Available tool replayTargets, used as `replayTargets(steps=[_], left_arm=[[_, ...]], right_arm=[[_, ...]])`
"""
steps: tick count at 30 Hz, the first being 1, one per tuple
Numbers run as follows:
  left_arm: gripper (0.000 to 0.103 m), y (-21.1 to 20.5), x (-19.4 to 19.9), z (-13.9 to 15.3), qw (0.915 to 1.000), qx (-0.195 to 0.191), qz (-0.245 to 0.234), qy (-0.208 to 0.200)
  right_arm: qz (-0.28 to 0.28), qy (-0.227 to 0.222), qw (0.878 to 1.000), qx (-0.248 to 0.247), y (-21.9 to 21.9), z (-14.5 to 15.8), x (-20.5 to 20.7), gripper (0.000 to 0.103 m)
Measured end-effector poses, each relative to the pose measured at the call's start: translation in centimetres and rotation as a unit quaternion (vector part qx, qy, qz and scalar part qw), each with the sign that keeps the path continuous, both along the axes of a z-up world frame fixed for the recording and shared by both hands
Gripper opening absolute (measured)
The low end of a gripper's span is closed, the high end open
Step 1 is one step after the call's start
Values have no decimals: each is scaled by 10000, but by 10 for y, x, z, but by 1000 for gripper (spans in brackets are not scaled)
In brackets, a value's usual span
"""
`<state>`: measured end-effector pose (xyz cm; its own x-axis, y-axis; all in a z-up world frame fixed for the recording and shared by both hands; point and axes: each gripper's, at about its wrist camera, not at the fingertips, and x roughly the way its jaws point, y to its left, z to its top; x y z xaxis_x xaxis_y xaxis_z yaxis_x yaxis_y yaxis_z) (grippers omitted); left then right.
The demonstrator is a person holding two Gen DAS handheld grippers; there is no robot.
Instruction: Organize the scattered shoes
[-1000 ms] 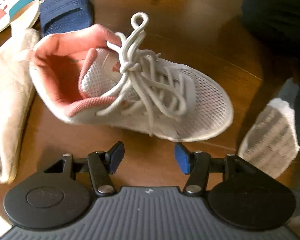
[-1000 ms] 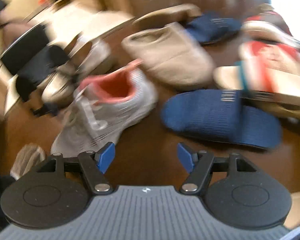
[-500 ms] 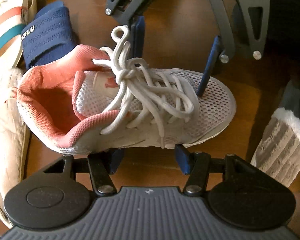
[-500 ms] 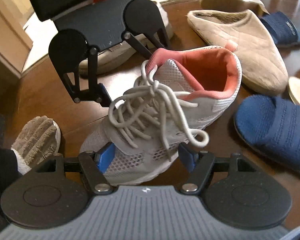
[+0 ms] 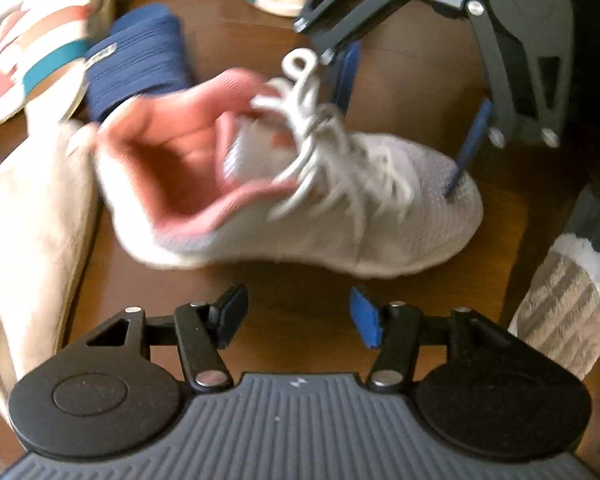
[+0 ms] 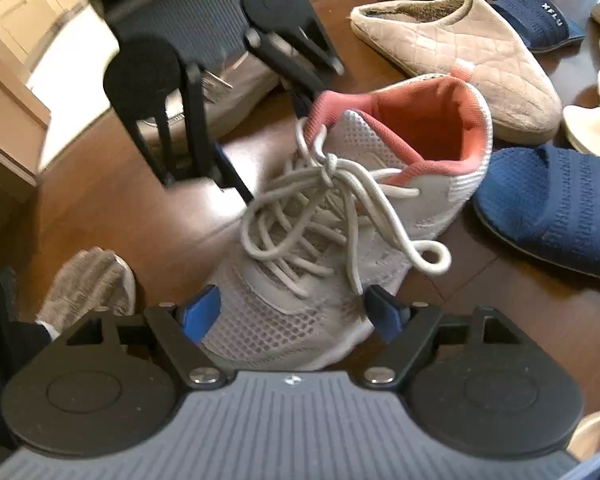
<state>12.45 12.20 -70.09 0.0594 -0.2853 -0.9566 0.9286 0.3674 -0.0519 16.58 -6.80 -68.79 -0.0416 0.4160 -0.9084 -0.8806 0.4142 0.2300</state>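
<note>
Entry: white sneaker (image 6: pixel 340 240), on the brown wooden floor (image 5: pixel 400 80) between my two tools.

Change noted: half a second earlier my left gripper (image 5: pixel 298 316) sat against the sneaker's side; it had since drawn back, jaws apart and opening, nothing between them. My right gripper (image 6: pixel 292 312) straddled the toe, jaws opening wider, pads seemingly clear of the mesh. I judged the sneaker not yet gripped, so the sorting step was pending.

Materials: mesh upper, rubber sole, coral padded lining, loose cord laces (image 6: pixel 340 208).

Nearby: quilted beige slipper (image 6: pixel 460 52); ribbed navy slide (image 6: pixel 556 208), just beside the heel.
</note>
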Motion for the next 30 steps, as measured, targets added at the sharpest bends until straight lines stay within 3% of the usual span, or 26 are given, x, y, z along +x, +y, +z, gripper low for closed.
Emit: replayTargets(steps=[4,8,12,16,18,25,29,30], left_arm=[[63,21,4,9,9983,-298,502,5],[63,-4,3,7,9981,-569,253,-23],[64,-7,0,11,9985,-534,93,-48],[64,5,-4,10,9987,-476,169,-34],[64,-1,16,2,9983,-534,238,-53],[64,31,35,20,9926,-811,795,-439],[71,48,56,45,9807,-1219,1305,-796],[73,55,67,56,9737,-1392,1546,-933]], right_arm=[[-19,303,9995,-97,-3,-12,-15,79],[-190,338,9992,-48,-1,-12,-21,80],[-60,300,9995,-107,5,-14,-28,81],[-214,424,9988,-94,2,-13,-23,76],[-246,378,9989,-129,-2,-8,-18,76],[-951,-486,9915,-747,-27,16,61,72],[-1190,-1146,9772,-1335,-26,51,119,71],[-1244,-1248,9745,-1389,-26,60,131,71]])
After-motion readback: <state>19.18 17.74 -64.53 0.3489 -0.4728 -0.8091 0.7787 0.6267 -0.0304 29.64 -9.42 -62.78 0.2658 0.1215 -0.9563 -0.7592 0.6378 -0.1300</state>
